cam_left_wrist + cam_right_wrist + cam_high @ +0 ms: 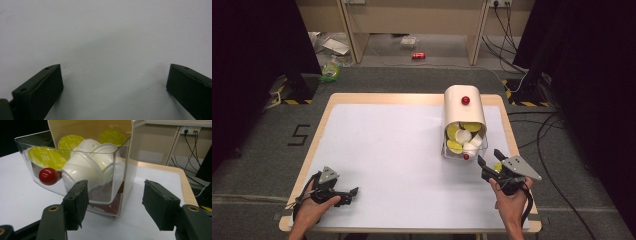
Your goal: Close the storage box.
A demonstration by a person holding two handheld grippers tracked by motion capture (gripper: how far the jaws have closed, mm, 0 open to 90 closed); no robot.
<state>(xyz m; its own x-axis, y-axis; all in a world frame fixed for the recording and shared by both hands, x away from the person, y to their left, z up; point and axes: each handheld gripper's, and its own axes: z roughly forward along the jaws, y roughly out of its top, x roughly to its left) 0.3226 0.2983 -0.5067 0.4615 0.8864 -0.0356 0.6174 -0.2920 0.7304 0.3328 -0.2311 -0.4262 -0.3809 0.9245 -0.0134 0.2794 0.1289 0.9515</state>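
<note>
A cream capsule box [463, 107] with a red knob [465, 100] stands at the table's right rear. Its clear drawer [450, 148] is pulled out toward me and holds several white capsules [464, 136] with green lids [472, 126]. In the right gripper view the drawer [117, 165] has a red knob [48, 176] on its front, with white capsules [85, 167] behind it. My right gripper [488, 156] is just in front of the drawer's right corner; its jaws [115, 200] stand apart with nothing between them. My left gripper [353, 194] rests open at the front left, over bare table [112, 82].
The white table top [387, 150] has a wooden rim [317, 135]. Red items [110, 206] lie under the clear drawer. Cables [552, 140] run over the floor to the right. Beyond the table lie a red can [418, 55] and some litter [330, 70].
</note>
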